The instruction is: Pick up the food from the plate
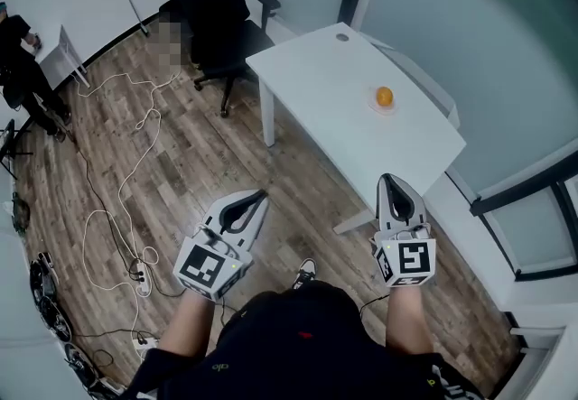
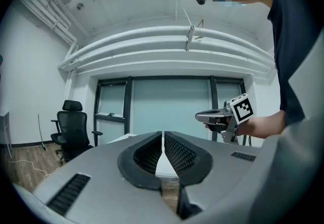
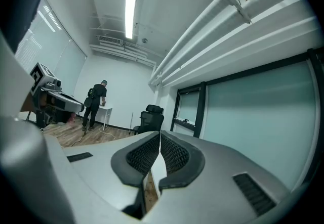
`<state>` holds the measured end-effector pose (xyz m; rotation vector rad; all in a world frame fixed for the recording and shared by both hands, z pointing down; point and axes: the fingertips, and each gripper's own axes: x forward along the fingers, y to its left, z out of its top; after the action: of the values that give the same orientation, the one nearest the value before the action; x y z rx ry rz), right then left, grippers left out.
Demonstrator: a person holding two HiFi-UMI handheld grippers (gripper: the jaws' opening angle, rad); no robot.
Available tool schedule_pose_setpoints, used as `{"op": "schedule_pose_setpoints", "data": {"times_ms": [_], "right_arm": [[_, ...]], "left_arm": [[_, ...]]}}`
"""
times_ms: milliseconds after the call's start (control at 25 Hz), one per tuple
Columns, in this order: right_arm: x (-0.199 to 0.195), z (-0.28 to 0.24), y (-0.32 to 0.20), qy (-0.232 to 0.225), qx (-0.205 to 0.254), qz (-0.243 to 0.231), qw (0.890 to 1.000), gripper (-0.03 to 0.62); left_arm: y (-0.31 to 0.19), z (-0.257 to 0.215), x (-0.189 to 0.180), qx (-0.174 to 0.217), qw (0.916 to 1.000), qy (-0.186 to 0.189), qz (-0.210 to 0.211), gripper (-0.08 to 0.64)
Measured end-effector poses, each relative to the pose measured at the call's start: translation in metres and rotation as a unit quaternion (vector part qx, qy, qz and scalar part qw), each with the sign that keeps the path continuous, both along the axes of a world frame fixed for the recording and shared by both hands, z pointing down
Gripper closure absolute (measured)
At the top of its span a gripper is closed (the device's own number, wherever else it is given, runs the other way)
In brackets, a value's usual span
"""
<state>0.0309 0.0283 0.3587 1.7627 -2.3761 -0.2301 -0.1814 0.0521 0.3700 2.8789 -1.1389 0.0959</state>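
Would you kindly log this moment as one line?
left gripper: shut, empty | right gripper: shut, empty | food: on plate, untouched

place: office | white desk (image 1: 316, 91) ahead of right gripper (image 1: 390, 178) | black swivel chairs (image 1: 215, 10) far left | glass partition (image 1: 470, 37) beyond
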Motion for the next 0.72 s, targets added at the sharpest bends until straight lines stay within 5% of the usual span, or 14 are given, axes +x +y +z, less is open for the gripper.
{"op": "schedule_pose_setpoints", "data": {"times_ms": [720], "right_arm": [[0.147, 0.036, -0.110, -0.050, -0.028, 0.025, 0.998, 0.568]], "left_arm": [[-0.107, 0.008, 0.140, -0.013, 0.9984, -0.053, 0.014, 0.526]]}}
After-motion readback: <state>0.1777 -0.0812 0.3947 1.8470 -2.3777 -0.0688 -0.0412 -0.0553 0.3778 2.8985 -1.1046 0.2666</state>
